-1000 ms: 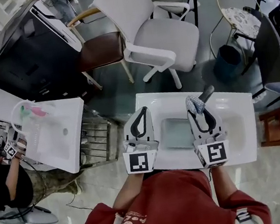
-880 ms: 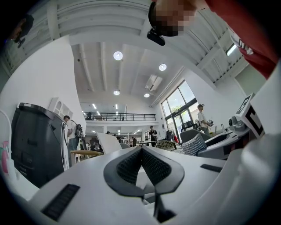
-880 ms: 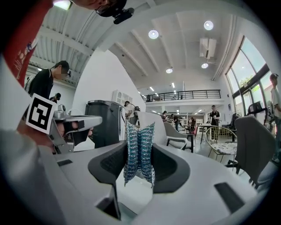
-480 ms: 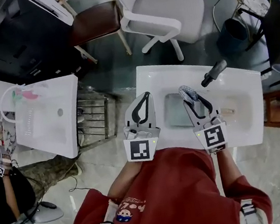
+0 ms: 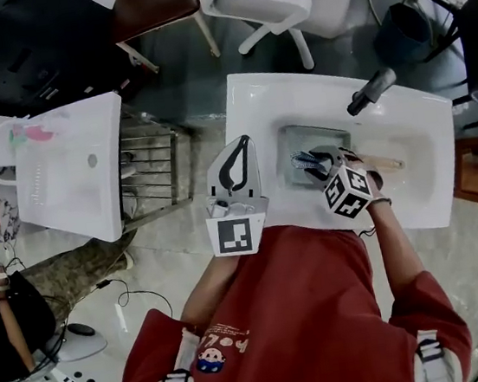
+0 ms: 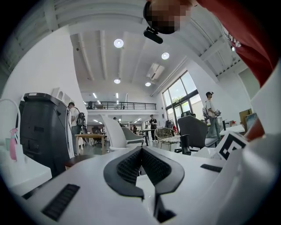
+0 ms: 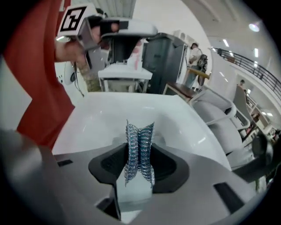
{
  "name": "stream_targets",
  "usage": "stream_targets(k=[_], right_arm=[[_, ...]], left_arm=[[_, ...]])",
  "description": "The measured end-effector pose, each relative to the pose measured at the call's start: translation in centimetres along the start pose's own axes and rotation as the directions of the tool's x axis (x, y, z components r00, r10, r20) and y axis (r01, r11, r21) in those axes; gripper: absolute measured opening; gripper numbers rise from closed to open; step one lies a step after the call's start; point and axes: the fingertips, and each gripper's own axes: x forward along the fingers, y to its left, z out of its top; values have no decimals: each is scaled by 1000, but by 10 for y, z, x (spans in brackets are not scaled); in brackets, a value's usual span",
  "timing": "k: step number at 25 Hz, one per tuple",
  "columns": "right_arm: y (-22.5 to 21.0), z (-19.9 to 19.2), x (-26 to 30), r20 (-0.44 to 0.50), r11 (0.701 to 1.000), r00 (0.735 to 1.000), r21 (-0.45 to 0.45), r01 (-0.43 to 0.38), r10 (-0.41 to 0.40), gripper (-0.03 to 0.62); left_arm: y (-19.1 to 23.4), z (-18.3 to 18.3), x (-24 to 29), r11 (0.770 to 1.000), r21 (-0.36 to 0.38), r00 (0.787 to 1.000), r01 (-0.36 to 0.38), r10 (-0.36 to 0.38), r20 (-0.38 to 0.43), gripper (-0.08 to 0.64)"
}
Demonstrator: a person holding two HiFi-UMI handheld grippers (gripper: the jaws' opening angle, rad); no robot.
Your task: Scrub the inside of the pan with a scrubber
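Clearly right gripper (image 5: 307, 164) clamps the scrubber (image 7: 139, 147) — pan (image 5: 319, 134) beneath partly hidden.

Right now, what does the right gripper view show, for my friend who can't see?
The right gripper is shut on a blue-silver mesh scrubber, held over a white sink. A white chair stands beyond the sink.
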Motion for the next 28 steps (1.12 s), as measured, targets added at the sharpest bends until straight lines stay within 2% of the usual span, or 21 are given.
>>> stream_targets(k=[2,5,9,12,20,25,28], right_arm=[[13,-16,17,-68,997,996,-52,-63,60,173],[26,-26,31,-122,984,980,-66,-168,159,173],[39,-37,39,-181,953,942,-57,-298,284,172],[48,-45,42,-220,929,911,-48,-367,349,171],[52,-54,52,-286,907,878,-62,-416,383,170],[53,-55,55,-305,907,880,-95,-410,365,170],[47,-56,57,-304,917,890,-101,-386,341,170]], left_arm=[[0,-4,-3,1000,0,1000,-11,11,-5,14],[0,-10,-9,1000,1,999,-30,30,-23,14],[-1,-11,-13,999,-2,998,-54,54,-28,14],[-2,-11,-17,997,-12,997,-73,73,-35,14],[-11,-11,-18,997,2,996,-75,75,-41,14],[-20,-10,-16,998,6,997,-63,63,-43,14],[-25,-8,-15,998,2,997,-59,59,-43,14]])
